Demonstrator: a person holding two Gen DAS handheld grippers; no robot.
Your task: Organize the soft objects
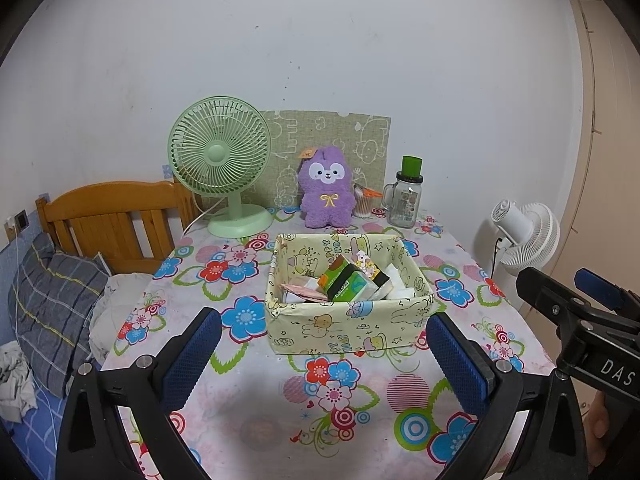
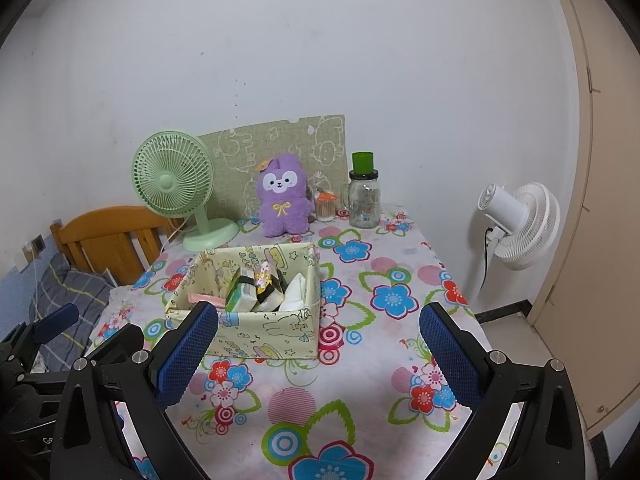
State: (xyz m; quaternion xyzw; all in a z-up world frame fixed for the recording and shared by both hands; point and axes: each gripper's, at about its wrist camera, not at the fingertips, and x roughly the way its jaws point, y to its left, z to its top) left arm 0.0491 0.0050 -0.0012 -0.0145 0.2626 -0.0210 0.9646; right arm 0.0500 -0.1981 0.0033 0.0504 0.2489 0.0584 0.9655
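Observation:
A pale yellow cartoon-print fabric box point(image 1: 340, 330) sits mid-table and holds several tissue packs point(image 1: 352, 282) and white soft items. It also shows in the right wrist view point(image 2: 276, 336). A purple plush toy point(image 1: 327, 190) stands upright at the table's back against a green board; it also shows in the right wrist view point(image 2: 282, 196). My left gripper point(image 1: 324, 344) is open and empty, just in front of the box. My right gripper point(image 2: 318, 336) is open and empty, in front of and to the right of the box.
A green desk fan point(image 1: 220, 160) stands back left. A glass jar with a green lid point(image 1: 406, 196) and a cotton-swab cup point(image 1: 362, 202) stand back right. A white floor fan point(image 2: 516, 224) is off the right edge. A bed with a wooden headboard point(image 1: 112, 216) lies left.

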